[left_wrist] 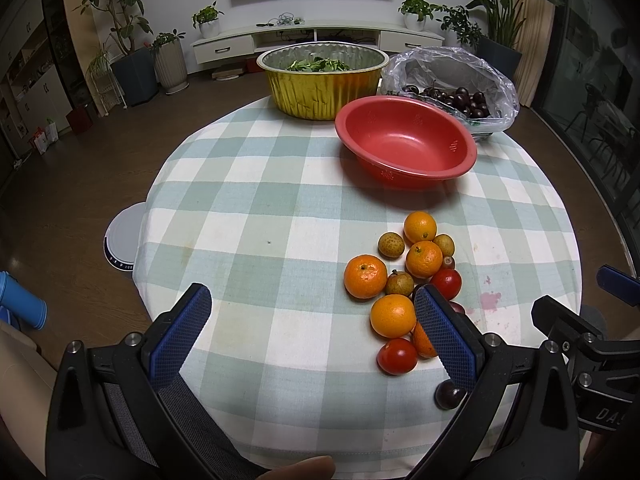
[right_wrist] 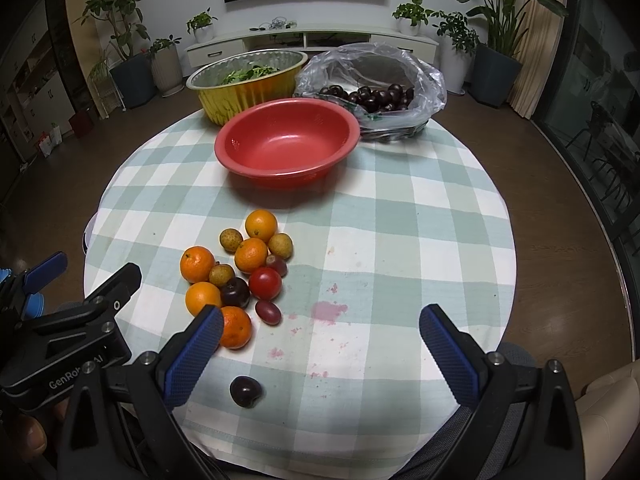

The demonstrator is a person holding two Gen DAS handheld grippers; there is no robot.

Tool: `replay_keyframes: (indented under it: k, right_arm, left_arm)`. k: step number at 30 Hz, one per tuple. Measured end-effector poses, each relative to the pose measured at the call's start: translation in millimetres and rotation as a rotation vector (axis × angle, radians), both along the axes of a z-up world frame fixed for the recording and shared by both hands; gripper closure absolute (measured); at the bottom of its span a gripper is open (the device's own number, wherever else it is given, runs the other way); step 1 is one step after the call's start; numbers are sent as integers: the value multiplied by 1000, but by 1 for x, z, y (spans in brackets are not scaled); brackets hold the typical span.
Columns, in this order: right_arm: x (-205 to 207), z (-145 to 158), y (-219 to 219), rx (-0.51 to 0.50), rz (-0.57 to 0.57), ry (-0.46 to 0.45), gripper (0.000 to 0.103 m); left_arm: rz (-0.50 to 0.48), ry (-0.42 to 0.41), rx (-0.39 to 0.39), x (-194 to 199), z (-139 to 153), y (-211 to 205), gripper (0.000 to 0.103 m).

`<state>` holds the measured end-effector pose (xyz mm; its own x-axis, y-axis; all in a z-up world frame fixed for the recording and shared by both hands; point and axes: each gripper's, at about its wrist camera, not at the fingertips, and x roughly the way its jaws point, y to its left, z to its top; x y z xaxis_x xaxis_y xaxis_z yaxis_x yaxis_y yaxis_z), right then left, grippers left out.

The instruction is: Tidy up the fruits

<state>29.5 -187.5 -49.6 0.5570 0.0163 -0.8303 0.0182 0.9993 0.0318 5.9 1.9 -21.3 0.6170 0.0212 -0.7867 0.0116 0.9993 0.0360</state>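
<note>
A: How far along does the sorting look?

B: Barely begun, I'd judge. The red bowl (right_wrist: 286, 140) in the upper middle of the right wrist view holds nothing, and the whole fruit pile (right_wrist: 240, 276) sits on the checked tablecloth (right_wrist: 400, 240), left of centre in that frame

A: What's in the pile?

B: Several oranges, a few small tan fruits, a red tomato (right_wrist: 265, 283) and some dark plums or cherries, mostly touching one another. One dark cherry (right_wrist: 245, 391) lies apart, low in the frame, nearer the tongs

A: And the tongs?

B: The left gripper (left_wrist: 312, 328) is spread wide and holds nothing; its right-hand pad overlaps the lower edge of the pile in the left wrist view, though I can't tell if it touches fruit. The right gripper (right_wrist: 320, 344) is also wide and holds nothing, hanging over stained cloth in the lower middle

A: Anything else up there?

B: A gold foil basin (right_wrist: 248, 84) with greens at upper left of the bowl, and a plastic bag of cherries (right_wrist: 372, 88) at upper right. All the loose fruit remains to be moved
</note>
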Motion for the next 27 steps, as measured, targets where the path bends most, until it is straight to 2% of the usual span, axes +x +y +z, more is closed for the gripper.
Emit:
replay_keyframes:
  k: [27]
  right_arm:
    - [-2,-6,5,1,4,8,3]
  left_arm:
    - [6,19,-3,1,-13,4,0]
